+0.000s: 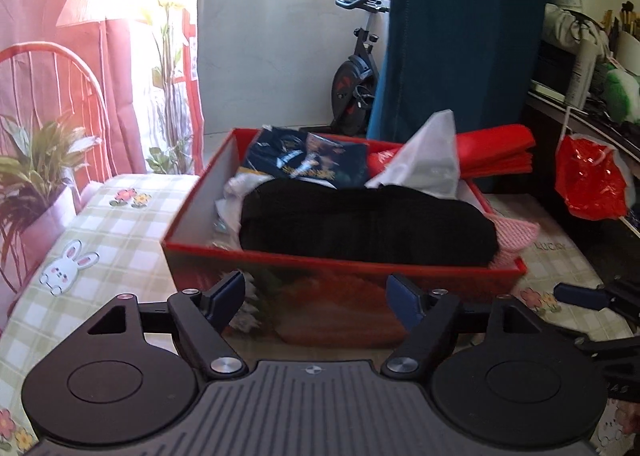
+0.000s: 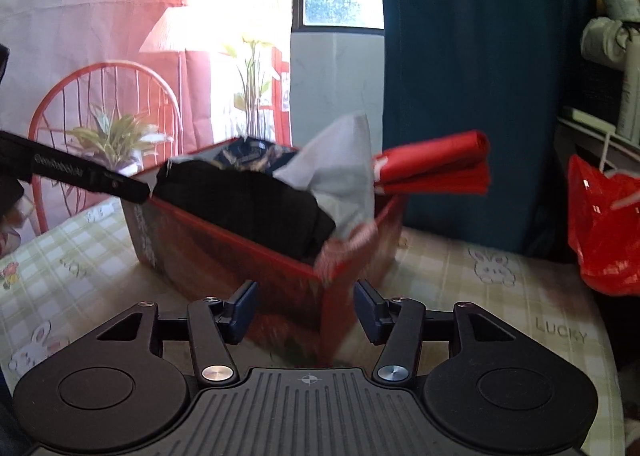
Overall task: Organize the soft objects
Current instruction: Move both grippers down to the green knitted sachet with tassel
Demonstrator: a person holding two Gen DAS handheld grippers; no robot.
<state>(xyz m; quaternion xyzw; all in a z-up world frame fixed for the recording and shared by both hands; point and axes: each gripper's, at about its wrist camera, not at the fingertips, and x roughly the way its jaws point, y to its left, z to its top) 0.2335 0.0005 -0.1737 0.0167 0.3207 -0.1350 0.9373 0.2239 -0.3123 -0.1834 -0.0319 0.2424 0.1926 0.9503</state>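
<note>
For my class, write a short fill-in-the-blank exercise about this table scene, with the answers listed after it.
1. The folded black garment lies inside a ____ box.
2. The tablecloth is printed with flowers and a white ____.
3. Both the left gripper and the right gripper have their jaws ____, holding nothing.
4. The pink knitted item hangs over the box's ____ end, seen from the left wrist.

Answers: red; rabbit; open; right

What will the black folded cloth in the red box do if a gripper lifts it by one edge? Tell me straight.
The black folded cloth looks soft and thick, so it would probably sag and unfold. It seems light for its bulk. Its knit-like surface likely grips pads well, and it may drag the white paper beside it.
</note>
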